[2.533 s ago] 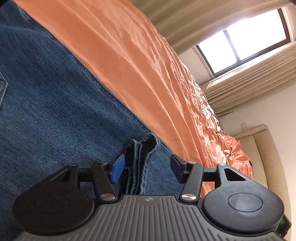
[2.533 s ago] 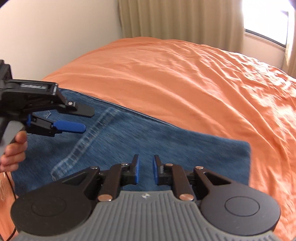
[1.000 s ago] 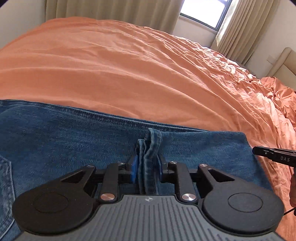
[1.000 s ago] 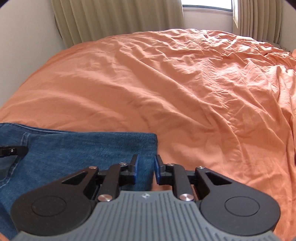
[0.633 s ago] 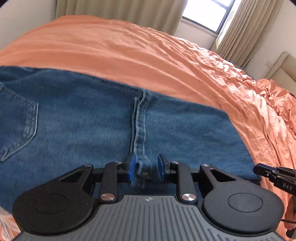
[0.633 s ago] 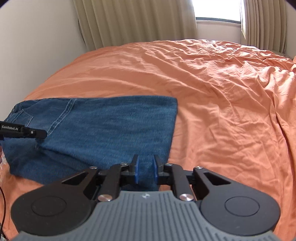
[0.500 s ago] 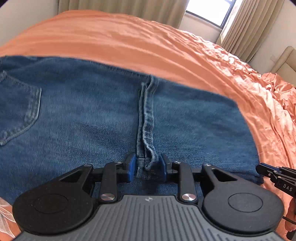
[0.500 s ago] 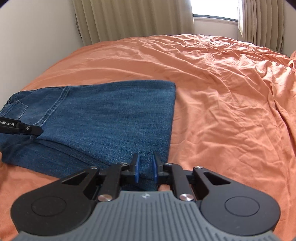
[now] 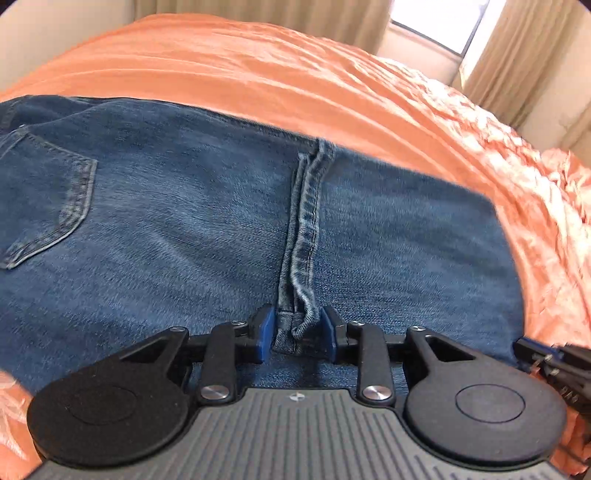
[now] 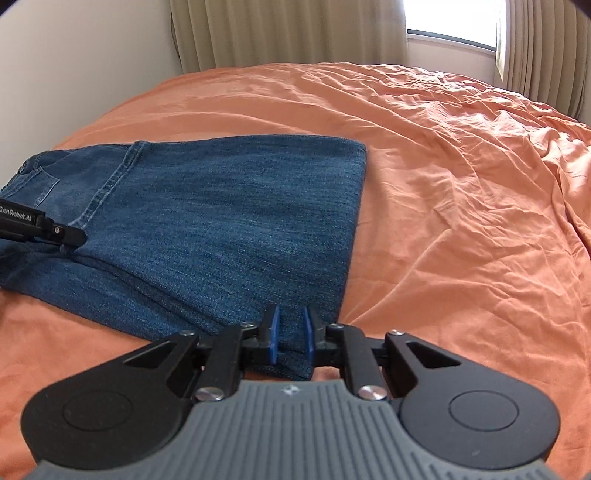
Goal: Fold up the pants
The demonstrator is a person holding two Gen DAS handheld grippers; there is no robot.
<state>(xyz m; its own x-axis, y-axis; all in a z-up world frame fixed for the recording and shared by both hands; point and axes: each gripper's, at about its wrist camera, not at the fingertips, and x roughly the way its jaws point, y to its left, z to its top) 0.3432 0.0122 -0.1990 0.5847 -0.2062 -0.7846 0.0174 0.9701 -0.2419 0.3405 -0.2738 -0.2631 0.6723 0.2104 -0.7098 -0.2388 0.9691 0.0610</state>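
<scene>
Blue jeans (image 9: pixel 184 221) lie folded on the orange bed sheet (image 9: pixel 295 74); they also show in the right wrist view (image 10: pixel 221 221). My left gripper (image 9: pixel 297 332) sits at the near end of the hem seam (image 9: pixel 304 229), its jaws parted around the cuff ends, which lie loosely between the pads. My right gripper (image 10: pixel 291 336) hangs over the jeans' near right corner, its jaws a narrow gap apart with denim showing behind them. The left gripper's tip (image 10: pixel 62 236) shows at the left of the right wrist view.
The wrinkled orange sheet (image 10: pixel 461 203) stretches far and right of the jeans. Beige curtains (image 10: pixel 288 33) and a window (image 10: pixel 450 22) stand behind the bed. A back pocket (image 9: pixel 44 199) shows at the left of the jeans.
Both grippers carried the jeans' leg end back toward me, laying the fold flat. The left jaws have widened around the hem since half a second ago.
</scene>
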